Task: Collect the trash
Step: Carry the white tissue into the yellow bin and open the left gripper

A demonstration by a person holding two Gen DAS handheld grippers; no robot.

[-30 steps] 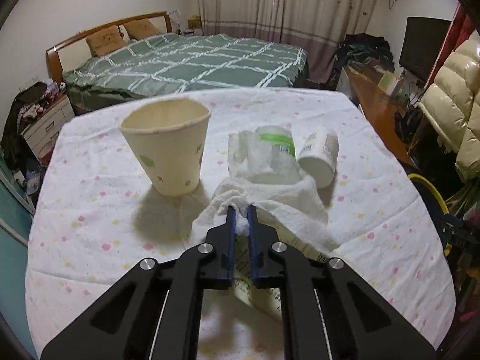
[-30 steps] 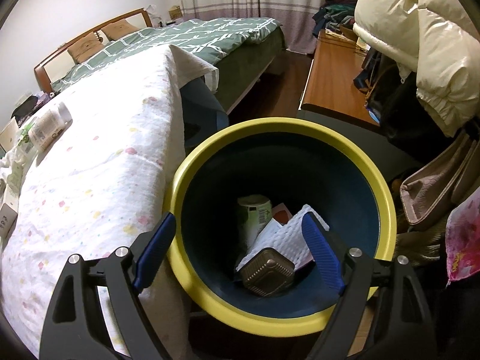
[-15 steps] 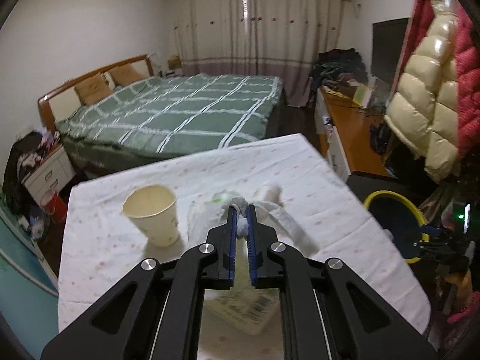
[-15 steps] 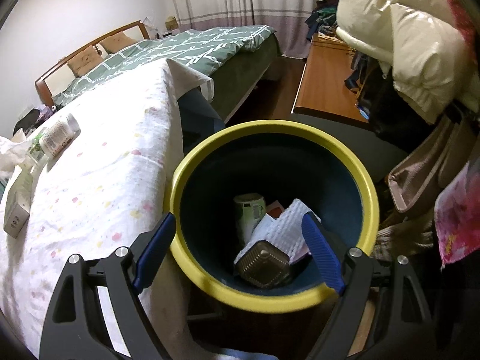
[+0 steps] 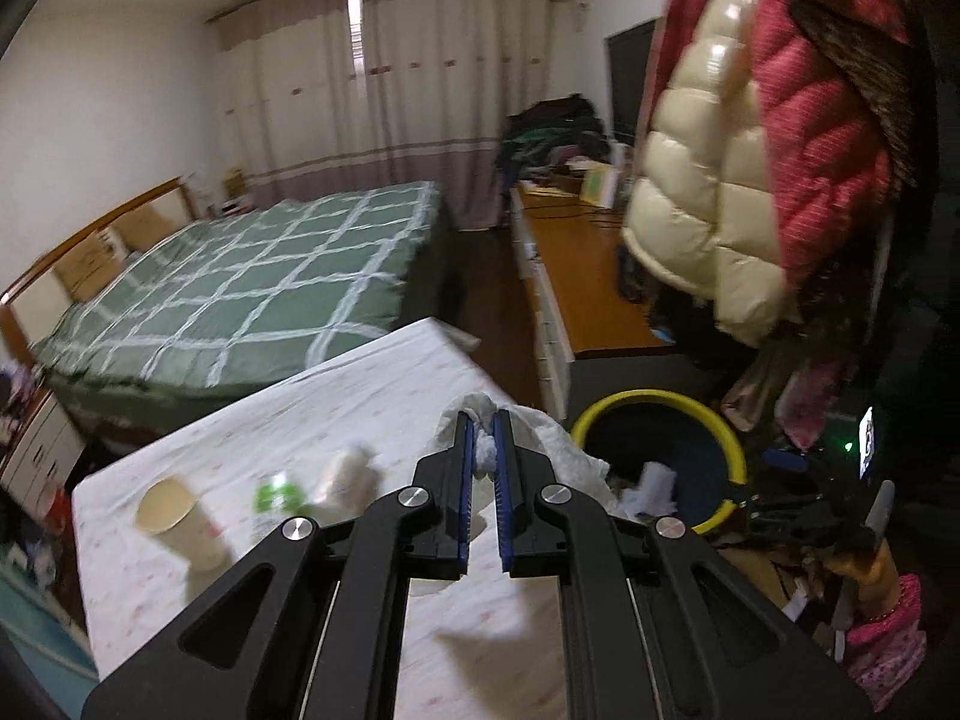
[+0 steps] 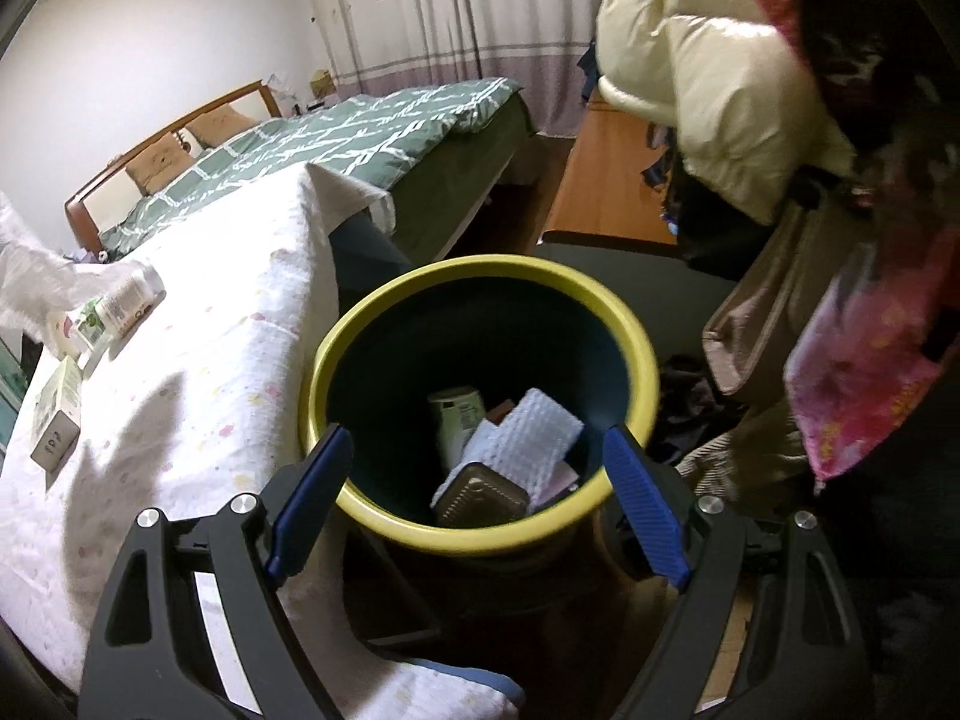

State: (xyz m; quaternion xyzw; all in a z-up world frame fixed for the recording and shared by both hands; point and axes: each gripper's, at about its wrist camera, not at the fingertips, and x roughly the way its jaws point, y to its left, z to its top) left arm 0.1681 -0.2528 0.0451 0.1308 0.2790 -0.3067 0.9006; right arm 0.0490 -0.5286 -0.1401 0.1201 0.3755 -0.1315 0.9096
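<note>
Left gripper (image 5: pixel 485 420): your blue ribbed pads are clamped on a crumpled white tissue (image 5: pixel 552 444); its soft, wrinkled folds hang from the tips above the table's edge, beside the bin.
Right gripper (image 6: pixel 477 474): your jaws are spread wide with nothing between them, hovering over the near rim of the bin.
Bin (image 6: pixel 624 324): round, with a smooth yellow rim and a dark blue inner wall; you have it standing on the floor just beside the table.
Bin contents: a pale blue waffle-textured cloth (image 6: pixel 528 438), a ridged metallic square container (image 6: pixel 480 501) and a white cylindrical bottle (image 6: pixel 453 420) lie together at the bottom.
Table (image 6: pixel 198 360): you see it covered by a white cloth with small pastel spots.
Paper cup (image 5: pixel 174 519): cream, tapered, upright near the table's far-left side.
Bottles (image 6: pixel 114 306): two white plastic cylinders with green labels, lying on their sides, touching.
Carton (image 6: pixel 57 420): a small rectangular box, lying flat, near the bottles.
</note>
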